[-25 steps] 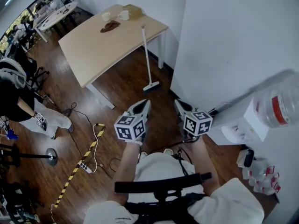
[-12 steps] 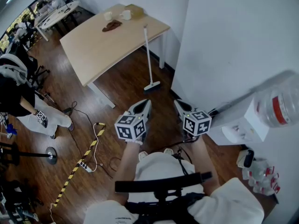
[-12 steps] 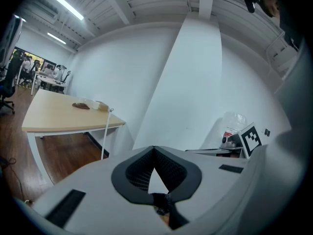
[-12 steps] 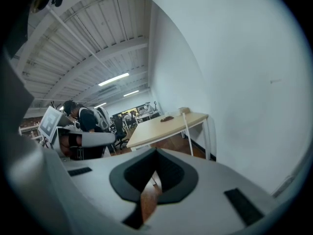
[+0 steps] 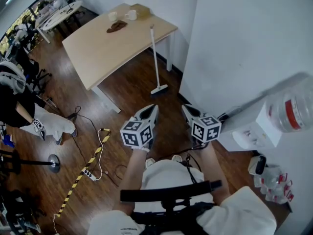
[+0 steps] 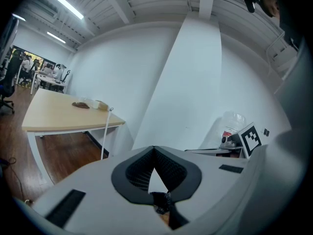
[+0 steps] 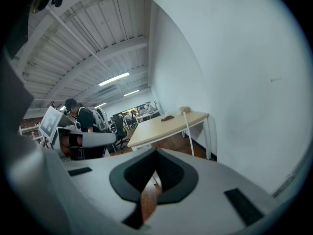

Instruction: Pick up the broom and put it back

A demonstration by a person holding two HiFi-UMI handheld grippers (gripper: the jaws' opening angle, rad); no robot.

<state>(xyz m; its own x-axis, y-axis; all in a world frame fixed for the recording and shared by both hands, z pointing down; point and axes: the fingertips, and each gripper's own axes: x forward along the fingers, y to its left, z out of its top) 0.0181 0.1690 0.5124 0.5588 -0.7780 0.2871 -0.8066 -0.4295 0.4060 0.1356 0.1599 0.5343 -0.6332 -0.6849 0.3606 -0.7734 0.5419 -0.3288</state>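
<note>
Only the person (image 5: 14,106) by the desk (image 5: 98,48) has shifted; our left gripper (image 5: 152,108) and right gripper (image 5: 186,109) stay closed, empty. Leaning on the desk's right edge, the broom (image 5: 154,62) seems light and stiff; we would grip mid-handle.

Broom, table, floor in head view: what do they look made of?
Broom: thin, smooth white pole, probably painted metal or plastic. The head is pale and its bristle material is unclear.
Table: pale wood-look top, matte and even in colour, likely laminate. White legs, maybe painted metal.
Floor: dark brown planks with a slight sheen, wood or wood-look laminate.
</note>
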